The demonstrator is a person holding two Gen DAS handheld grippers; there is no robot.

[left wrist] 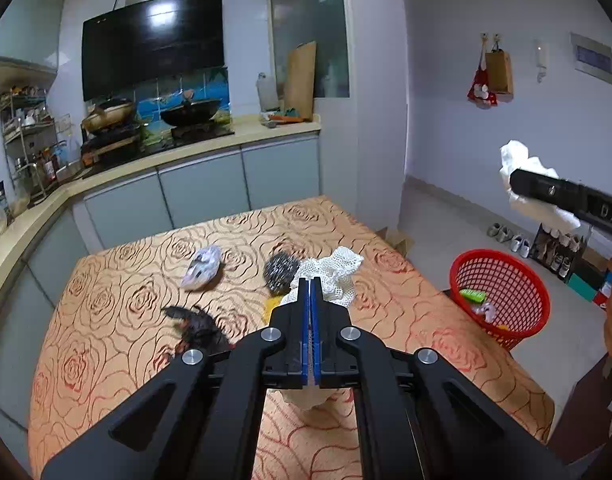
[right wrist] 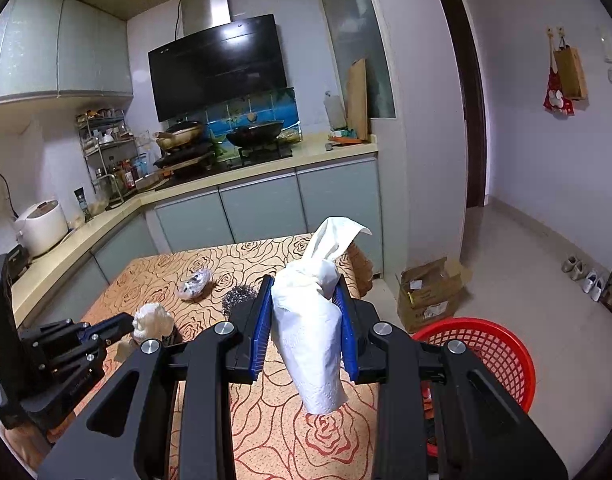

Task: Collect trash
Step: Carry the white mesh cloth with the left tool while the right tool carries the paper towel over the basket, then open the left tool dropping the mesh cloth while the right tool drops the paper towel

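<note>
A white tissue (right wrist: 312,328) is pinched upright by the right gripper (right wrist: 306,320), with the red basket (right wrist: 502,356) at lower right.

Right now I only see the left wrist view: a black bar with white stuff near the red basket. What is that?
Observer: That is the right gripper, shut on a white paper tissue between its blue pads.
Operator: Is it over the basket?
Observer: Not yet. The tissue hangs over the rose tablecloth, and the red basket is off to its right.
Operator: Anything else I miss?
Observer: A white rice cooker stands on the counter at the far left.
</note>
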